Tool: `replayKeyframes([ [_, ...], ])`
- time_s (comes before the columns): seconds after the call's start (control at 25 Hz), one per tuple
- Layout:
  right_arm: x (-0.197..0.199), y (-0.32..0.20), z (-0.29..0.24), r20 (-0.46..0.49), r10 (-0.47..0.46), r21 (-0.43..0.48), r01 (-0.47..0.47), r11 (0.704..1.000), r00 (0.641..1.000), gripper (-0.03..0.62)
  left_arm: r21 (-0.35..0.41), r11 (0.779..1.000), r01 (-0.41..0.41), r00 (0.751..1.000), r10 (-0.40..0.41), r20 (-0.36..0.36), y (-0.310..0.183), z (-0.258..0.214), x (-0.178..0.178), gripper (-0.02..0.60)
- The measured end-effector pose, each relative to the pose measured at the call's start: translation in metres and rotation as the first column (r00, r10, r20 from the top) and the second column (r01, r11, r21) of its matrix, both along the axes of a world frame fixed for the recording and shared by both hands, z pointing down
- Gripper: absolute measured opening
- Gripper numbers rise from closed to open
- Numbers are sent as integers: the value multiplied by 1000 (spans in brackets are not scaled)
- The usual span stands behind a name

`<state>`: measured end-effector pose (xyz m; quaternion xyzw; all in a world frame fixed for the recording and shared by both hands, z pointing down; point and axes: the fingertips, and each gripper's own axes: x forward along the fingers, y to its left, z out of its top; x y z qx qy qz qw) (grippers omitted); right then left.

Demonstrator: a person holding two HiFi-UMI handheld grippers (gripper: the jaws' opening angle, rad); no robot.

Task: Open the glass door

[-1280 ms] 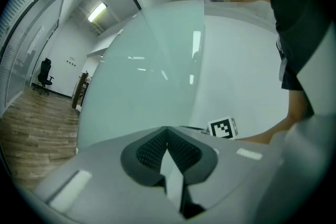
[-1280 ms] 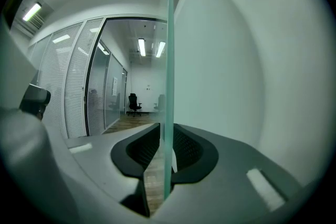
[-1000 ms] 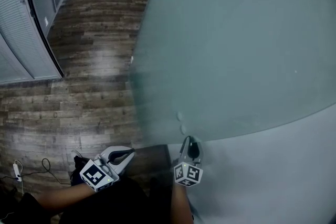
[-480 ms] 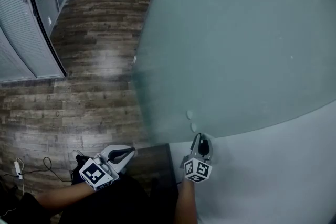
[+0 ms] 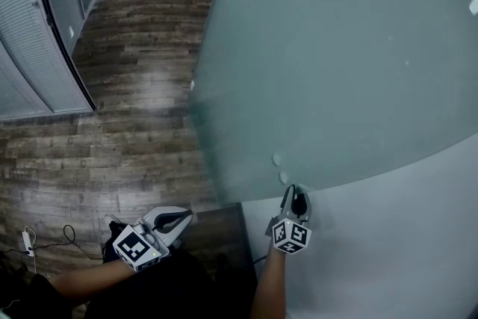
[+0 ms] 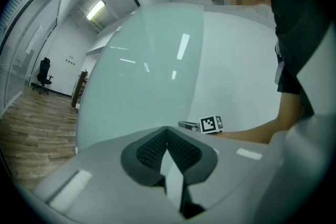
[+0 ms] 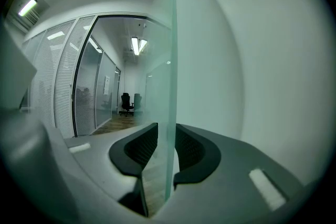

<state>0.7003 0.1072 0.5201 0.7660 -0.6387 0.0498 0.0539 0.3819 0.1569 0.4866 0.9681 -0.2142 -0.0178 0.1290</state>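
Left gripper [image 5: 181,219], at 7 o'clock, is hanging with jaws pressed together on nothing. Large frosted pale-green glass door [image 5: 328,63] is filling 12 to 3 o'clock. Right gripper [image 5: 293,196], at 6 o'clock, is opening its jaws astride the door's edge.

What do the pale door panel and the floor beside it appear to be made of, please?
The large pale green door panel looks like frosted glass: milky, translucent, with soft light reflections and a thin greenish edge. The dark plank floor looks like wood or wood-look laminate, semi-gloss: grain, plank seams, a light sheen.
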Motion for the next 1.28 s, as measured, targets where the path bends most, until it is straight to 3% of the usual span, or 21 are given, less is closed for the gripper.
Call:
replayKeyframes([
  [0.36, 22, -8, -2, 1, -11, -5, 11, 1000, 1000, 104, -41, 999, 7, 1000, -8, -9, -3, -1, 11, 0],
  [0.56, 16, -8, 0, -14, -44, 5, 44, 999, 999, 100, -66, 998, 22, 1000, -24, -18, -7, 5, 12, 0],
  [0.76, 14, -8, 0, -8, -41, 14, 41, 999, 999, 100, -50, 998, 26, 999, -28, -34, -12, 1, 11, 0],
  [0.92, 17, -10, 4, 1, -35, 24, 35, 999, 999, 100, -60, 998, 24, 1000, -24, 7, -15, 10, 3, 0],
  [1.04, 22, -10, 7, 18, -22, 20, 21, 1000, 1000, 103, -42, 999, 20, 999, -21, -29, -18, 4, 0, 0],
  [1.16, 22, -10, 10, 26, -24, 11, 24, 1000, 999, 104, -38, 999, 10, 1000, -10, -2, -19, 4, 0, 0],
  [1.28, 22, -11, 10, 45, -27, 6, 26, 1000, 999, 106, -22, 1000, -6, 999, 5, -34, -22, -6, 0, 0],
])
